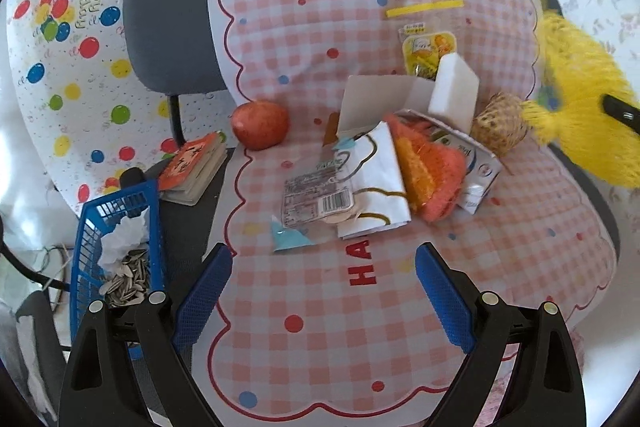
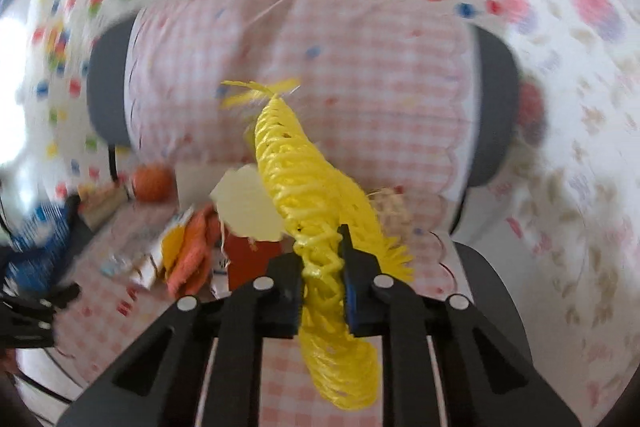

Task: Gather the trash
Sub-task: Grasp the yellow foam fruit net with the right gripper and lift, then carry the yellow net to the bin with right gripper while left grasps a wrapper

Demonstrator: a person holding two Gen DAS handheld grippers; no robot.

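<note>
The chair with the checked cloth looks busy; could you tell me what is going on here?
A person is clearing trash off it with two handheld grippers. The right gripper is shut on a yellow mesh net. The left gripper hangs open over the wrappers. A blue basket at the side already holds crumpled paper and seed shells.

The left claw (image 1: 324,291) is pointing steeply downward with its two blue-padded fingers (image 1: 204,291) standing wide apart and nothing lying between them. The right claw (image 2: 322,261) is tilting down more gently, its jaws drawn close together and pinching a yellow mesh net (image 2: 316,195) that is rising up past the fingertips and hanging below them. Seen from the left wrist, the right claw is showing only as a dark tip at the right edge, buried in the net.
</note>
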